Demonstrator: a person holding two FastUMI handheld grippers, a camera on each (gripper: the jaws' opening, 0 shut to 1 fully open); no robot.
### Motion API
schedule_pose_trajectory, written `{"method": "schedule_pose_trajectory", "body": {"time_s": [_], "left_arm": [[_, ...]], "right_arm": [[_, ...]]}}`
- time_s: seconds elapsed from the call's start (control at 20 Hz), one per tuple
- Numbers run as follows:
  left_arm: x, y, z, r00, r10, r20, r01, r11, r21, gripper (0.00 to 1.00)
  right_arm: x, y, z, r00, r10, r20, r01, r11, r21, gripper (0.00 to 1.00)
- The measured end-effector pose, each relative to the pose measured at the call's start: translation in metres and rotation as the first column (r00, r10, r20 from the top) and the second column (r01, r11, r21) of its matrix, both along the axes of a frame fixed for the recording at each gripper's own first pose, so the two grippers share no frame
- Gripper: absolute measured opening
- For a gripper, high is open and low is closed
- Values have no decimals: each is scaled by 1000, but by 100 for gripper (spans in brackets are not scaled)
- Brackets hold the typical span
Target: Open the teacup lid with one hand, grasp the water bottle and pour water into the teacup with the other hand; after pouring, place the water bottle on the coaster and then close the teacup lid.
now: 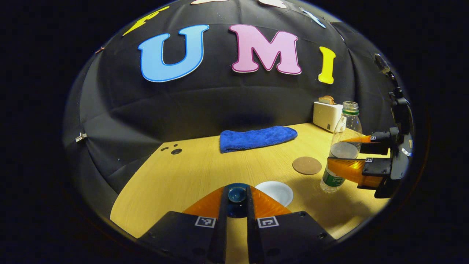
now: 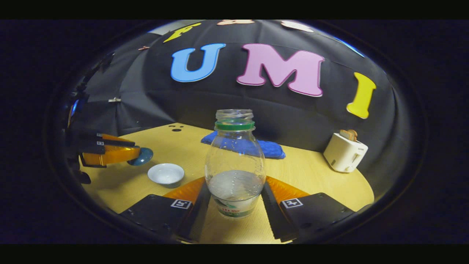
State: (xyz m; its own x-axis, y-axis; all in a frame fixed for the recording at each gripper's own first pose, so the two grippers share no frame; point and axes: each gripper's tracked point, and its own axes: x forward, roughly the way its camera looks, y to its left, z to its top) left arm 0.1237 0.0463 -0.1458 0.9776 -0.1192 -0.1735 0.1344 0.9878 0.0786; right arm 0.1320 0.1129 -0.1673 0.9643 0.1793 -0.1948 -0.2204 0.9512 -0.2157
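Your left gripper (image 1: 236, 196) had its two fingers closed narrowly on the round blue glazed teacup lid (image 1: 236, 193), pinching its knob between the tips, and you held that lid up off the table, just beside and to the left of the small white open teacup (image 1: 275, 192), which stood uncovered on the pale wooden tabletop (image 1: 183, 176). In the right gripper view the same lid (image 2: 142, 156) hung at the tips of that left gripper (image 2: 133, 156), above and to the left of the teacup (image 2: 166, 174), not touching it. Your right gripper (image 2: 234, 192) had its fingers spread about as wide as the bottle's body, one on each side of the clear plastic water bottle with a green neck ring and no cap (image 2: 235, 165); both fingers looked to press on its lower half, and the bottle stood upright with water filling roughly its lower third. In the left gripper view the bottle (image 1: 340, 146) sat between the right gripper's fingers (image 1: 348, 154), near the right edge of the table, its base seeming to rest on the wood. The round brown cork coaster (image 1: 307, 165) lay bare just left of the bottle and beyond the teacup. Farther back a folded blue towel (image 1: 256, 138) lay on the table, and a white toaster with bread in its slot (image 1: 327, 115) stood behind the bottle.
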Motion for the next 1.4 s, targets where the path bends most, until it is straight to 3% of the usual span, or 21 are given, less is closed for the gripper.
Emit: {"method": "schedule_pose_trajectory", "body": {"time_s": [0.1,0.25,0.3,0.35,0.5,0.7,0.85,1.05,1.1,1.2,1.35,1.4], "left_arm": [[-3,7,2,1000,13,7,-12,1000,-13,23],[-9,18,6,999,36,18,-35,999,-32,27],[-10,23,7,999,45,22,-44,998,-38,27],[-12,27,8,998,53,27,-52,998,-44,27],[-18,40,10,996,75,43,-73,996,-56,27],[-27,58,6,993,103,50,-99,992,-76,27],[-28,71,0,991,131,38,-126,986,-112,27],[-32,86,-9,988,152,24,-148,980,-131,27],[-33,89,-12,987,157,22,-154,981,-118,30],[-32,91,-13,987,160,22,-156,981,-118,27],[-31,95,-17,987,163,14,-159,978,-133,27],[-31,93,-17,987,162,13,-158,978,-136,27]], "right_arm": [[4,5,5,999,33,7,-33,998,-60,73],[12,6,17,998,54,32,-48,985,-165,73],[16,4,18,998,55,38,-45,975,-218,69],[20,1,18,998,55,33,-44,961,-275,73],[30,-1,16,996,81,23,-65,914,-401,73],[39,6,9,986,166,0,-137,813,-566,73],[44,10,-4,977,209,-33,-183,756,-629,73],[43,14,-12,962,268,-58,-226,654,-722,73],[43,15,-15,958,280,-69,-238,631,-739,69],[48,21,-23,951,296,-88,-255,591,-765,77],[53,26,-27,937,331,-109,-270,495,-825,73],[54,28,-27,934,339,-112,-275,484,-831,72]]}}
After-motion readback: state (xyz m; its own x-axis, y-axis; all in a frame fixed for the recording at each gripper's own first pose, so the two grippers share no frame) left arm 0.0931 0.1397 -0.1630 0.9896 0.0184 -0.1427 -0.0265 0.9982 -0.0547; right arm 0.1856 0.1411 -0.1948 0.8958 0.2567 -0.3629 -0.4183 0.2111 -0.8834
